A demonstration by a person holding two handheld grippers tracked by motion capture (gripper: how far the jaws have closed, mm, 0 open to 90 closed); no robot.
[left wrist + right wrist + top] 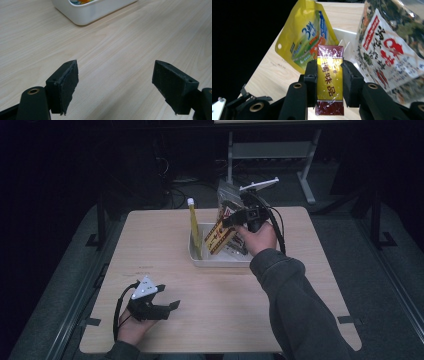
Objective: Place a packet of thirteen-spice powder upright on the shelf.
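Dark room with a metal table frame at the far side; pale wooden table under the high view, bearing a white tray right of centre toward the far edge. Yellow pouch standing upright at the left end of the tray; clear bag of dried greens standing at the right end, partly hidden behind the hand in the high view. Right gripper clamped on a red-and-gold box, jaws pressing its two long sides, box wrapped in shiny film and held tilted just above the tray, between pouch and bag. Left gripper at the near left of the table, well apart from the tray, jaws spread wide with only bare tabletop between them, as seen in the left gripper view. Step in hand, judged: moving the box into or out of the tray; direction not decidable from these views. Risks, judged: slick film letting the box slide or rotate between the pads, since the grip sits on narrow sides with much of the box projecting beyond the jaws; box corner catching the pouch or the bag close on either side and tipping one over; box edge striking the tray rim and shifting the light tray, unsteadied by the distant left gripper.
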